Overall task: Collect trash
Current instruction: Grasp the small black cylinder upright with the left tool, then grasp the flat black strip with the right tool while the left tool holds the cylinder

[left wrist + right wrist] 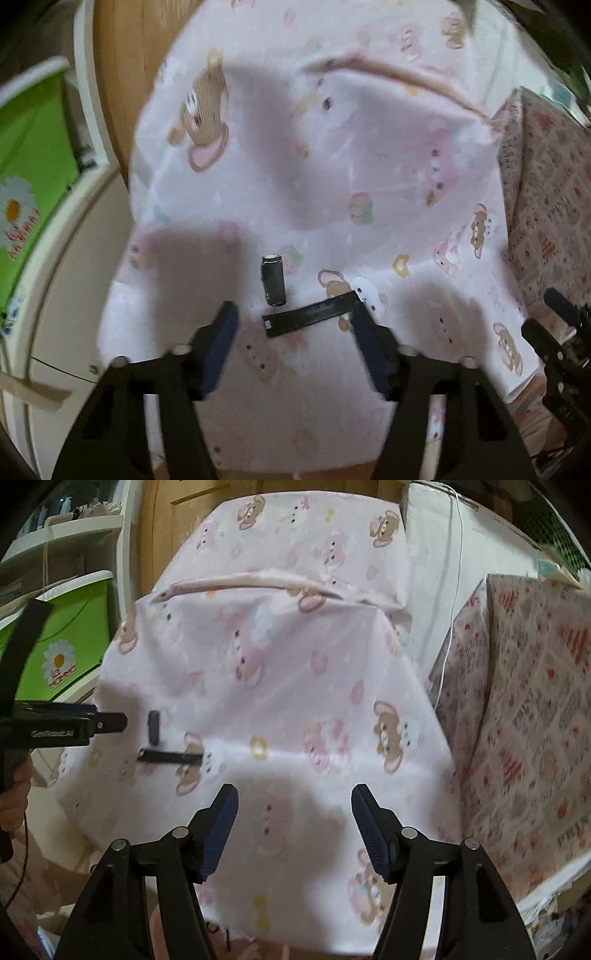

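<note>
A small black cylinder with a silver end (273,279) lies on a pink bear-print cloth (332,166). A flat black strip (312,314) lies just in front of it. My left gripper (293,317) is open above the cloth, and the strip lies between its fingertips. In the right wrist view the cylinder (153,727) and the strip (170,757) lie at the left, with the left gripper's body (62,725) beside them. My right gripper (294,799) is open and empty over the cloth (277,664), to the right of both pieces.
A green bin with a daisy print (33,166) stands at the left by white shelving (74,531). A patterned pink box (517,720) stands at the right. A white cable (454,590) hangs beside it. A wooden panel (118,74) is behind the cloth.
</note>
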The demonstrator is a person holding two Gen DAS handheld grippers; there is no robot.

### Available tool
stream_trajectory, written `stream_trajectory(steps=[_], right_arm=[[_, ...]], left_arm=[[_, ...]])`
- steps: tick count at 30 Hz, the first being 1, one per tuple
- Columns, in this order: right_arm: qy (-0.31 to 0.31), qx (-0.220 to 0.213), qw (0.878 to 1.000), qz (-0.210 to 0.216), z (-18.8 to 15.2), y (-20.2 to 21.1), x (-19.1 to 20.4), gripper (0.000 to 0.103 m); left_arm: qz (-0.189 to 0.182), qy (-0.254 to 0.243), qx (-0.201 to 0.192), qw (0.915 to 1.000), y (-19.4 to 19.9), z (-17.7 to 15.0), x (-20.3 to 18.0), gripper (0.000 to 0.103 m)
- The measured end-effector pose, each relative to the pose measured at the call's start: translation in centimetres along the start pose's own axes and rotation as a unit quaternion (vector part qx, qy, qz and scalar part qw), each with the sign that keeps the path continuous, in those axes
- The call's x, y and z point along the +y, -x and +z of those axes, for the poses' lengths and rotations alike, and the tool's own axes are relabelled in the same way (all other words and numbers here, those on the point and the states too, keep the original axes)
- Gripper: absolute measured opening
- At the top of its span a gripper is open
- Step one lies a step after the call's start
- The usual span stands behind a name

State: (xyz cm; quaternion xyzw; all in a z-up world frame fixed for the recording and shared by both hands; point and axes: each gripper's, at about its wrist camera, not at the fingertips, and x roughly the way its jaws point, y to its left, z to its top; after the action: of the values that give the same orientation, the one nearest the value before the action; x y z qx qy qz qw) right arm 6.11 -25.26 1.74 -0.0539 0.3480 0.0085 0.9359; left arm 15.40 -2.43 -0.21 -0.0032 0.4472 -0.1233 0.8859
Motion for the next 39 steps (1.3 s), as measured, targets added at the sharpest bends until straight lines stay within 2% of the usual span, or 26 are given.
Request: stream_trajectory(steps=[4, 9, 13, 16, 19, 20, 24, 28, 30, 31, 36, 39], right_arm=[[-0.008, 0.007, 1.000, -0.003, 0.2, -1.7, -0.5, 0.066], [-0.025, 0.028, 0.999, -0.002, -0.5, -3.4, -1.3, 0.066], [-0.020, 0.024, 0.999, -0.007, -0.4, -3.6, -1.5, 0.066], [-0.021, 0.024, 0.999, -0.008, -0.4, -3.8, -1.8, 0.066], [-0.026, 0.029, 0.999, -0.005, -0.5, -4.0, -2.1, 0.066], [-0.026, 0.030, 0.999, -0.005, -0.6, -4.0, -2.0, 0.066], [-0.016, 0.029, 0.999, -0.004, -0.8, -3.8, -1.8, 0.066], [0.002, 0.026, 1.000, 0.003, -0.9, -3.7, -1.0, 0.066], [0.015, 0.028, 0.999, 0.013, -0.9, -3.9, -0.2, 0.070], [0.023, 0.032, 0.999, 0.023, -0.8, -4.1, 0.4, 0.072], [0.063, 0.073, 0.991, 0.093, 0.2, -5.6, 3.6, 0.073], [0.071, 0.096, 0.985, 0.128, 1.3, -7.4, 5.3, 0.073]], left_arm=[[0.002, 0.032, 0.020, 0.9993, -2.9, 1.3, 1.2, 0.045], [0.011, 0.023, 0.030, 0.9992, -5.7, 1.7, 1.6, 0.037], [0.016, 0.020, 0.041, 0.9988, -7.5, 1.5, 1.7, 0.031], [0.009, 0.020, 0.036, 0.9991, -8.1, 1.5, 1.7, 0.028], [0.007, 0.016, 0.036, 0.9992, -8.3, 1.7, 1.7, 0.013], [0.006, 0.015, 0.039, 0.9991, -8.4, 1.7, 1.6, 0.012], [0.007, 0.005, 0.026, 0.9996, -6.4, 1.3, 1.4, 0.011], [0.007, -0.020, 0.002, 0.9998, -2.5, 0.4, 1.3, 0.011], [0.012, -0.026, -0.015, 0.9995, -0.3, -0.2, 1.3, 0.011], [0.010, -0.026, -0.023, 0.9994, 0.6, -0.5, 1.6, 0.011], [0.001, -0.003, -0.061, 0.9981, 4.2, -1.9, 2.4, 0.011], [0.016, -0.007, -0.071, 0.9973, 4.6, -2.4, 2.7, 0.011]])
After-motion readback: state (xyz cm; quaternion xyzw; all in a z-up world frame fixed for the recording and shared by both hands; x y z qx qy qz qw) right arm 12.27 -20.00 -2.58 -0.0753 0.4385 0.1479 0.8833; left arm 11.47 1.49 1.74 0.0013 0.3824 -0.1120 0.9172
